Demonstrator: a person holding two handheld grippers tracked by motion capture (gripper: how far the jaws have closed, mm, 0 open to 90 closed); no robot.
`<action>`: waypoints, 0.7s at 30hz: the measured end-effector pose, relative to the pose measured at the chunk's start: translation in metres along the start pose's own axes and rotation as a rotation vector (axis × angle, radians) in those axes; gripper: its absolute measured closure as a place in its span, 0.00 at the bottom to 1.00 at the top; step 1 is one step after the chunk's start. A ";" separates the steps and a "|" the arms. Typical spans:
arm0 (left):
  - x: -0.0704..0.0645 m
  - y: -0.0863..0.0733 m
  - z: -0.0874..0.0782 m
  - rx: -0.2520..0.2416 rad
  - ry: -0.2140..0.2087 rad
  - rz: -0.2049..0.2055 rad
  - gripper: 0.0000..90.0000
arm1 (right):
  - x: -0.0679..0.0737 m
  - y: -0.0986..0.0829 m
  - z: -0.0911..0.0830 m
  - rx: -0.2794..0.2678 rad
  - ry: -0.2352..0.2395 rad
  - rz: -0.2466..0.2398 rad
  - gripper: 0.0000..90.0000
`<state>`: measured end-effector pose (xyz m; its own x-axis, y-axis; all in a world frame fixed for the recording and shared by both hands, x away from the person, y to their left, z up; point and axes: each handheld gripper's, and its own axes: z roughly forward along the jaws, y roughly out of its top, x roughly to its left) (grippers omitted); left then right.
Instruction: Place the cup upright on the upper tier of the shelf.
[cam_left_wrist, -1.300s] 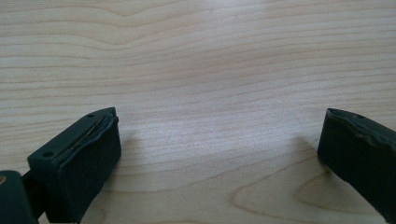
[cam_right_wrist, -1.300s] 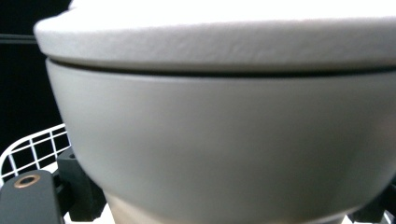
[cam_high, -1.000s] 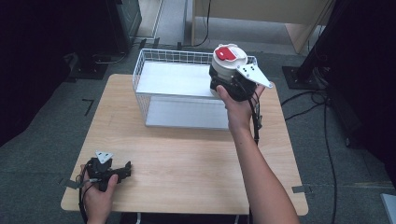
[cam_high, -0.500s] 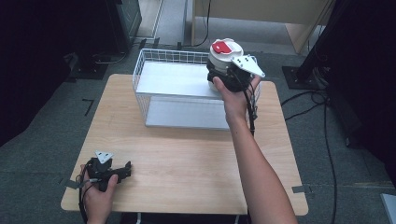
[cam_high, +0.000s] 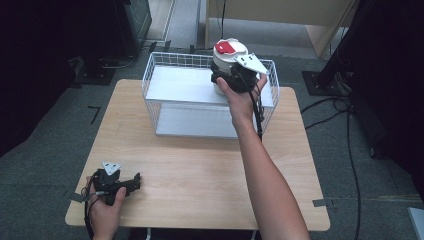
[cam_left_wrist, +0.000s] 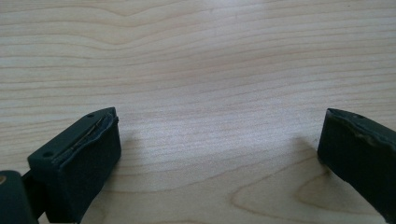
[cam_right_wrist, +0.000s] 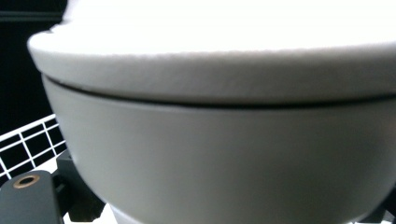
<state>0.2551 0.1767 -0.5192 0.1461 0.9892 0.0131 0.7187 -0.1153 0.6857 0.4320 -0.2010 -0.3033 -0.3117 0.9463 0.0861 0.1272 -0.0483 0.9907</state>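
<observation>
A: White canister (cam_high: 227, 62) with a red patch on its lid, held up over the far right corner of the wire basket (cam_high: 155, 75) by the right tongs (cam_high: 231, 79), which are clamped around its body.

B: The right gripper view agrees: the pale wall of the canister (cam_right_wrist: 224, 158) sits right against the lens, lid seam across it, basket mesh (cam_right_wrist: 28, 140) low at the left.

A: Risk from here?

B: My guess is the smooth round wall. It's gripped low with the lid above, so it could tip or twist out and fall, or clip the basket rim on the way down.

A: And the left tongs (cam_high: 131, 183)?

B: Resting on the table (cam_high: 200, 165) at the near left corner, jaws spread wide, nothing between them but bare wood (cam_left_wrist: 210, 93).
</observation>
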 end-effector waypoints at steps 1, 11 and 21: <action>0.000 0.000 0.000 0.000 0.000 0.000 0.00 | 0.000 0.000 0.000 0.000 0.000 0.000 0.11; 0.000 0.000 0.000 0.000 -0.001 -0.002 0.00 | -0.006 -0.004 0.005 0.023 -0.017 -0.029 0.10; 0.000 0.000 0.000 0.000 -0.001 -0.002 0.00 | -0.014 -0.001 -0.001 0.030 0.022 -0.026 0.09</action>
<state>0.2550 0.1766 -0.5193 0.1452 0.9893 0.0114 0.7191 -0.1134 0.6856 0.4352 -0.2143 -0.3057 -0.3355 0.9399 0.0631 0.1466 -0.0140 0.9891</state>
